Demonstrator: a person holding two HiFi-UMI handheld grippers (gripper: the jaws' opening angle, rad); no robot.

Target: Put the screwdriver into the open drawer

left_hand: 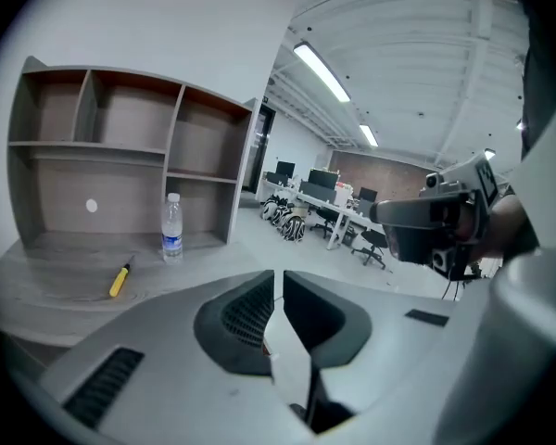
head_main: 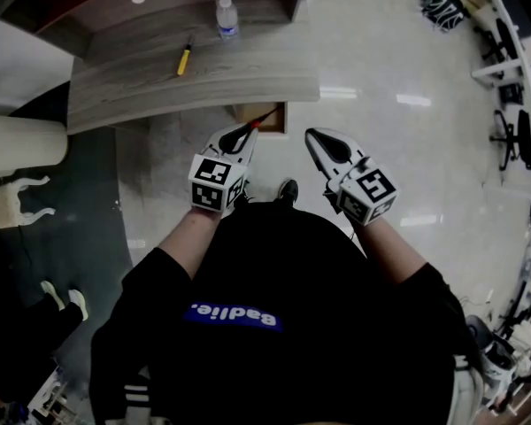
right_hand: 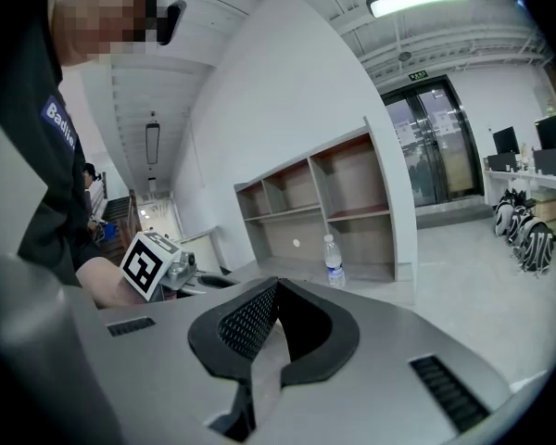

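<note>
L gripper (left_hand: 280,276) closing empty, screwdriver (left_hand: 119,281) far-left

Drawer (head_main: 276,120) open past desk (head_main: 203,87) edge; bottle (head_main: 227,18), shelf (head_main: 115,7) farther back.

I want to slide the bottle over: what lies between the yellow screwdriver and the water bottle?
Nothing: the left gripper view shows bare desk top between the yellow screwdriver and the water bottle; the head view agrees.
</note>
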